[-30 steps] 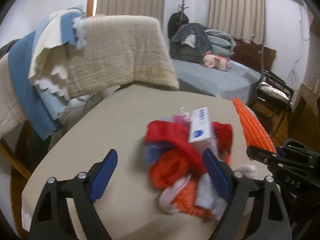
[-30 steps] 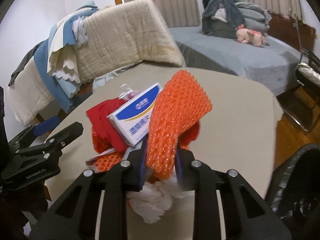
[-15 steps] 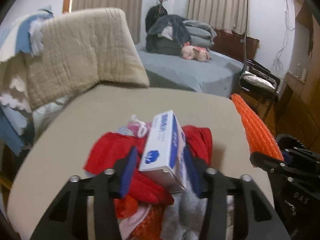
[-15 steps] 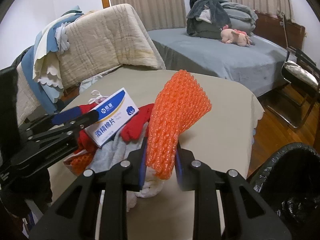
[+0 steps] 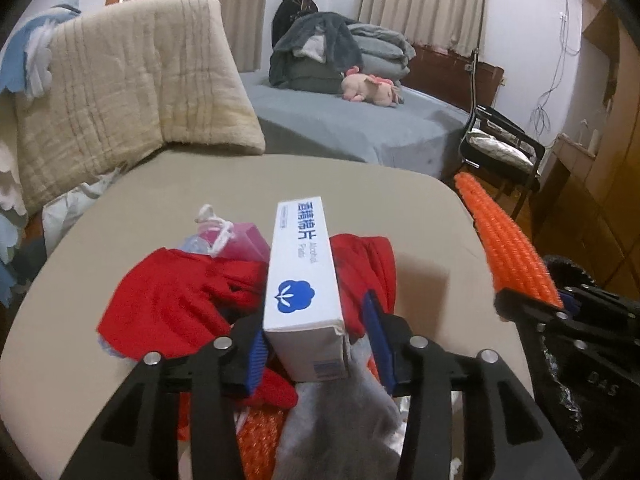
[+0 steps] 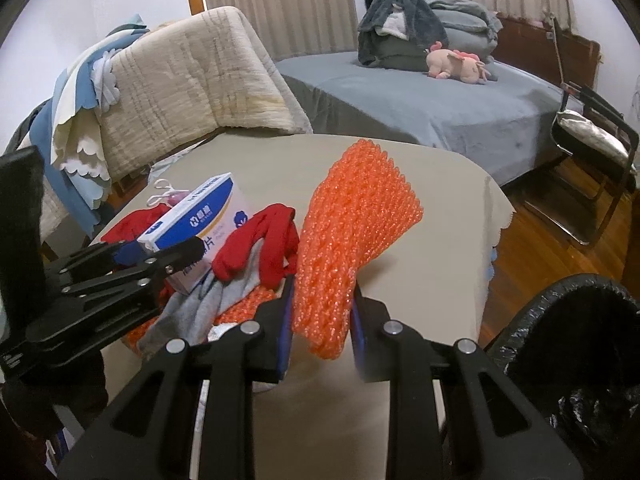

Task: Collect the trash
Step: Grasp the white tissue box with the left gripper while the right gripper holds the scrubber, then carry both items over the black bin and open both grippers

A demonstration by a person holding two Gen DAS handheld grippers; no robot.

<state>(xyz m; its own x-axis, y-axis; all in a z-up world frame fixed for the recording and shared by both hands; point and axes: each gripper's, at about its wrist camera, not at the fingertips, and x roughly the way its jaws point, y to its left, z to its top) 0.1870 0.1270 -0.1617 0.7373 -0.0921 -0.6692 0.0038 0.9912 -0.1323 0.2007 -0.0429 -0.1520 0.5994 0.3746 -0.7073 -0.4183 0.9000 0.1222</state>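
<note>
So both grippers are loaded at this point. The left gripper [image 5: 320, 354] has its blue pads clamped on the near end of a white and blue box [image 5: 303, 276] of alcohol pads, holding it lengthwise so the far end sticks out over the pile. That looks like a sensible grab: the box is rigid and narrow, so pinching its short end gives flat faces to press on.

The right gripper [image 6: 322, 320] is pinched tight on an orange foam net sleeve [image 6: 356, 232], which stands up and fans out above the jaws because it's squishy and only caught at its lower end.

The rest of the trash sits in a heap near the front edge of the table [image 5: 360, 196]: red gloves [image 5: 176, 300], a grey cloth [image 5: 340, 420], more orange netting [image 5: 260, 440], and a pink bit with a white string [image 5: 240, 236] behind. The box looks lifted clear of the heap, though it's hard to be sure it isn't brushing the gloves.

The black-lined trash bin [image 6: 576, 344] is on the floor just off the table's right edge, right next to the right gripper. The net sleeve will probably get dropped in there first, then the box.
</note>
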